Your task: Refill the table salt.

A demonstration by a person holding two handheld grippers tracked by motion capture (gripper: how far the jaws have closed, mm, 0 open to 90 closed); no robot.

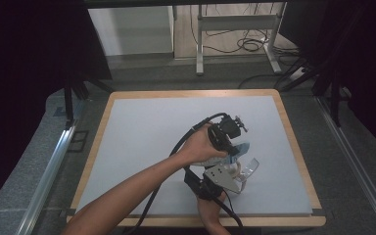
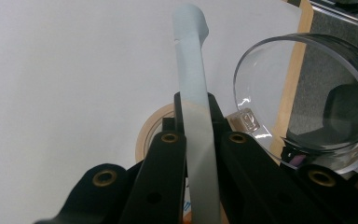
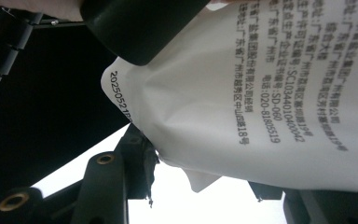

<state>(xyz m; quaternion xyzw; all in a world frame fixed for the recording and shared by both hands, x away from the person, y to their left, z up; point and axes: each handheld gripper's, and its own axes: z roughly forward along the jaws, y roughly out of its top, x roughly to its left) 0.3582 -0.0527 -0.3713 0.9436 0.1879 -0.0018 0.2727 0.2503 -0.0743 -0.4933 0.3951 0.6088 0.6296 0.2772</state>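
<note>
A white printed pouch [image 3: 261, 93] is held up over the grey mat [image 1: 142, 147], at about four o'clock from the mat's centre. Its pale blue sealed edge [image 2: 193, 93] is clamped flat between the jaws of the left gripper [image 2: 196, 116], which are pressed together on it. A lower corner of the pouch is seen between the half-parted jaws of the right gripper [image 3: 200, 182]; contact cannot be told. A clear plastic cup [image 2: 307, 98] is seen at three o'clock of the left gripper, just beside it.
</note>
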